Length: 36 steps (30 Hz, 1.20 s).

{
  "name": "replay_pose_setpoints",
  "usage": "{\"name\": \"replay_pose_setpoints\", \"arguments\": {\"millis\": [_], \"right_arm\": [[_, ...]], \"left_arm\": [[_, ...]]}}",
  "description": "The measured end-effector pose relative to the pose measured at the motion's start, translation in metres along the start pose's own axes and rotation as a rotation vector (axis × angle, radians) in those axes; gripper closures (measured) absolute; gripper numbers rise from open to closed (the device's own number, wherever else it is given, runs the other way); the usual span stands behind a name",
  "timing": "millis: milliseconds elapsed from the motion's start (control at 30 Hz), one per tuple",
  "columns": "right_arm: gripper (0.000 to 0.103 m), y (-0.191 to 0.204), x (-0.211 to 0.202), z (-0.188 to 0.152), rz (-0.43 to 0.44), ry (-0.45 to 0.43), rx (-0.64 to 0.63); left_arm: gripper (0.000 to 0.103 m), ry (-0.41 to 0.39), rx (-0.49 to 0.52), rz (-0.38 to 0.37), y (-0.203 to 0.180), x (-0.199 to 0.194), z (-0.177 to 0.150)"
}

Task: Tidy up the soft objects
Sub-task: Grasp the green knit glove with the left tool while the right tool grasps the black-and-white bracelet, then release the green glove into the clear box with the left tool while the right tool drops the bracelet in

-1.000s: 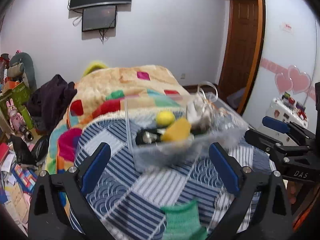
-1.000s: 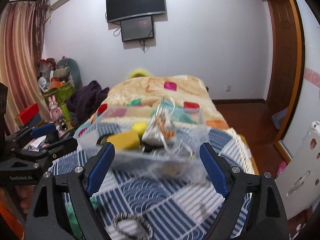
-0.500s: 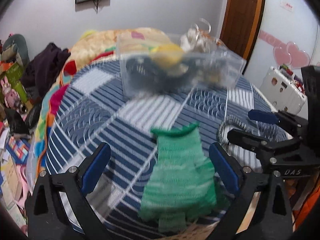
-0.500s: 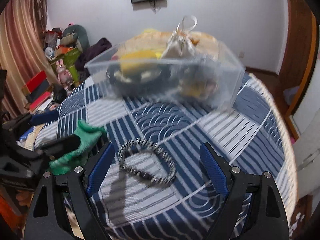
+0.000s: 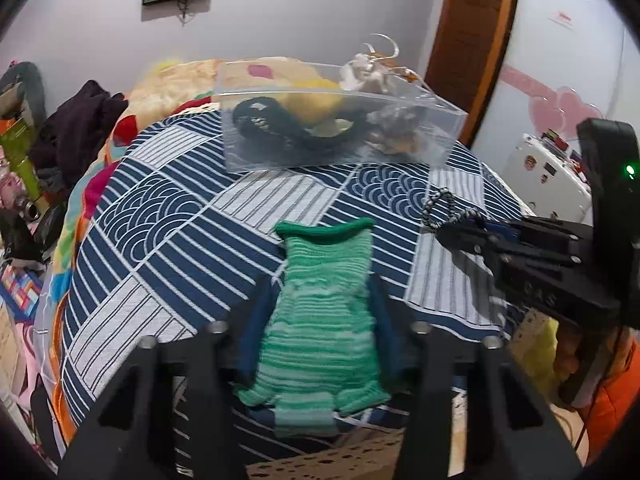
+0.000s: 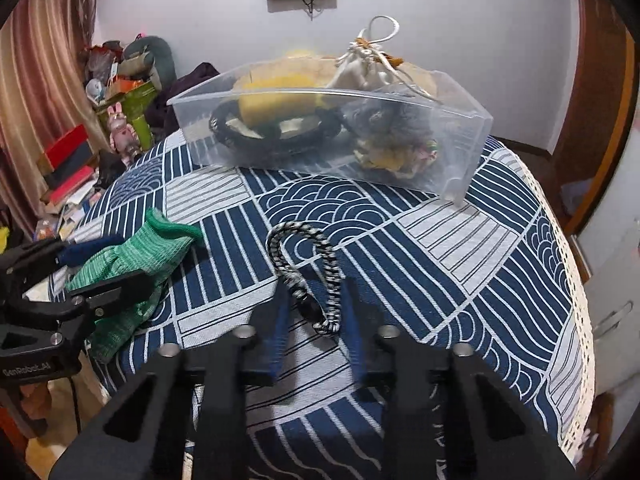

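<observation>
A green knitted glove (image 5: pixel 320 320) lies on the blue patterned cloth (image 5: pixel 168 216) at the table's near edge. My left gripper (image 5: pixel 320 292) is closed on the glove's sides. It also shows in the right wrist view (image 6: pixel 132 264). A black-and-white braided bracelet (image 6: pixel 308 272) lies in the middle of the cloth. My right gripper (image 6: pixel 314 312) is closed on its near end. A clear plastic bin (image 6: pixel 460 140) stands further back with a yellow sponge (image 6: pixel 276 104), a dark band, a white drawstring pouch (image 6: pixel 360 68) and other soft things inside.
The round table's lace edge (image 6: pixel 576 280) falls away to the right. A bed with a colourful blanket (image 5: pixel 172 84) lies behind the bin. Clutter, toys and books (image 6: pixel 80 152) stand on the floor to the left. A wooden door (image 5: pixel 472 40) is at the back right.
Both grippers have dropped down and forward to the cloth. The left has closed on the green glove and the right on the bracelet; both were wide open before.
</observation>
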State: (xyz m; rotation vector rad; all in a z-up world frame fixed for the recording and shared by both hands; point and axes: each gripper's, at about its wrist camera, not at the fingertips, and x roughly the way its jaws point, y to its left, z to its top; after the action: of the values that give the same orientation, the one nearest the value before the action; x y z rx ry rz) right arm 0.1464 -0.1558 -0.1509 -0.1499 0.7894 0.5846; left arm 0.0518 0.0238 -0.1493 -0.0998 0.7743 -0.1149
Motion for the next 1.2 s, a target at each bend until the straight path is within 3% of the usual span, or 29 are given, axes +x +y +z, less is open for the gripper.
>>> {"name": "replay_pose_setpoints", "arguments": {"millis": [100, 233, 567, 900, 1200], "right_arm": [[0.090, -0.001, -0.001, 0.001, 0.012, -0.006, 0.018], [0.090, -0.001, -0.011, 0.002, 0.007, -0.034, 0.021], [0.090, -0.005, -0.032, 0.027, -0.024, -0.130, 0.014], [0.090, -0.018, -0.040, 0.067, -0.074, -0.258, 0.041], [0.090, -0.041, -0.025, 0.095, -0.147, -0.285, 0.090]], "left_arm": [[0.075, -0.010, 0.016, 0.019, -0.002, -0.002, 0.001], [0.080, -0.019, 0.001, 0.004, 0.002, -0.007, 0.006], [0.081, -0.131, 0.006, 0.024, 0.009, -0.025, 0.046], [0.081, -0.273, -0.025, 0.084, 0.021, -0.029, 0.113], [0.081, -0.259, -0.053, 0.103, 0.037, 0.012, 0.152]]}}
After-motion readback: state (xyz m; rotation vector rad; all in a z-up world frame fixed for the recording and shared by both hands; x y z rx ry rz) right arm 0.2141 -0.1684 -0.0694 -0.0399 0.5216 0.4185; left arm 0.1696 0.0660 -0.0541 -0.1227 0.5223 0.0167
